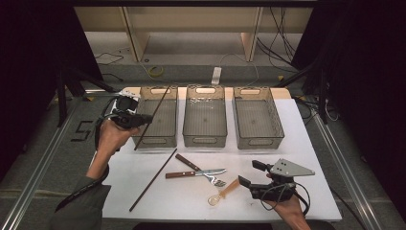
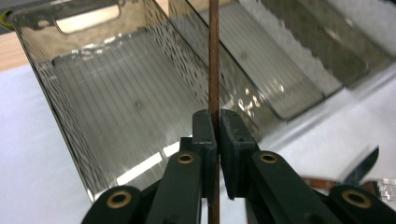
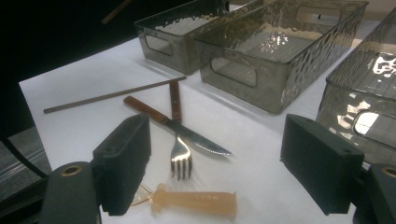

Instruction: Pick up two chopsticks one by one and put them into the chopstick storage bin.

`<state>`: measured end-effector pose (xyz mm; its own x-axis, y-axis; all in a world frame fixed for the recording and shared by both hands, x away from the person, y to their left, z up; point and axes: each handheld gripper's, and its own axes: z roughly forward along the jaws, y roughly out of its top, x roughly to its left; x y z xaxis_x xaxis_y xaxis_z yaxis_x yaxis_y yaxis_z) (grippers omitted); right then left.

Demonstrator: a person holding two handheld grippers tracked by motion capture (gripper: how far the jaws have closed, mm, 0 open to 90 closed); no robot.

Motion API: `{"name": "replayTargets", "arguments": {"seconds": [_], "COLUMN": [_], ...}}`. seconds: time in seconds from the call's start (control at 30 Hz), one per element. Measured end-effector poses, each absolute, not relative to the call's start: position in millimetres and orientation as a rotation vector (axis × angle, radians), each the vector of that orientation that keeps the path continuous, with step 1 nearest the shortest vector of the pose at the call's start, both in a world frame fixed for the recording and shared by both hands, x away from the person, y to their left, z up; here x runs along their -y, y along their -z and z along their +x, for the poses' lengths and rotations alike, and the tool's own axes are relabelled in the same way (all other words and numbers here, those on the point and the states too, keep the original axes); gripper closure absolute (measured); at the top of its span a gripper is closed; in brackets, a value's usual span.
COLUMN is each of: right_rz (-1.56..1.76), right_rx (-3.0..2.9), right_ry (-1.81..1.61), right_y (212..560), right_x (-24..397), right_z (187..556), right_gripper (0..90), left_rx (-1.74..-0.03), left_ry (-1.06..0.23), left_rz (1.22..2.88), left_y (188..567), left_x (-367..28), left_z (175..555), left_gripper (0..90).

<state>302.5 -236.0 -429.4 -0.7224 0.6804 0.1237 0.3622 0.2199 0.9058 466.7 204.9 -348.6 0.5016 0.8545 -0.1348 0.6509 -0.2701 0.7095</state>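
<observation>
Brown chopstick (image 2: 214, 56) pinched between the closed jaws of the left gripper (image 1: 145, 119), held slanting over the leftmost of three clear bins (image 1: 155, 116), its upper end reaching past the bin's far rim. Second chopstick (image 1: 153, 180) flat on the white table (image 1: 297, 143), in front of that bin. Just beside it, wooden-handled knife (image 1: 194, 173) crossed with a wooden-handled fork (image 1: 198, 170), and an amber plastic spoon (image 1: 224, 191) close to the near edge. Right gripper (image 1: 250, 175) low over the table next to the spoon, jaws spread wide, nothing between them. Middle bin (image 1: 205, 116) and right bin (image 1: 257, 117) side by side beyond the cutlery.
</observation>
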Motion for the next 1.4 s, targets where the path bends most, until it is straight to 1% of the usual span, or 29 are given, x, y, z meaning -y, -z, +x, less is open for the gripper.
{"name": "replayTargets", "arguments": {"seconds": [0.23, 0.47, 0.63, 0.93, 1.1, 1.23, 1.4], "right_rz": [0.973, 0.974, 0.975, 0.972, 0.966, 0.969, 0.968], "right_rx": [-2.2, -2.202, -2.204, -2.215, -2.217, -2.221, -2.222], "right_ry": [-1.508, -1.509, -1.51, -1.513, -1.511, -1.508, -1.508], "right_y": [429, 430, 430, 431, 431, 431, 432], "right_x": [235, 235, 235, 235, 234, 234, 234], "right_z": [302, 302, 303, 303, 303, 303, 303], "right_gripper": [24.7, 24.8, 24.8, 24.8, 24.9, 25.0, 25.0], "left_rx": [-1.272, -1.311, -1.336, -1.352, -1.348, -1.36, -1.334], "left_ry": [-0.394, -0.434, -0.431, -0.48, -0.513, -0.508, -0.518], "left_rz": [2.015, 1.965, 1.952, 1.978, 1.998, 2.0, 1.997], "left_y": [353, 353, 358, 364, 372, 378, 384], "left_x": [-202, -211, -215, -216, -216, -217, -216], "left_z": [488, 502, 510, 524, 527, 528, 528], "left_gripper": [84.6, 84.6, 84.5, 84.5, 84.4, 84.4, 84.2]}}
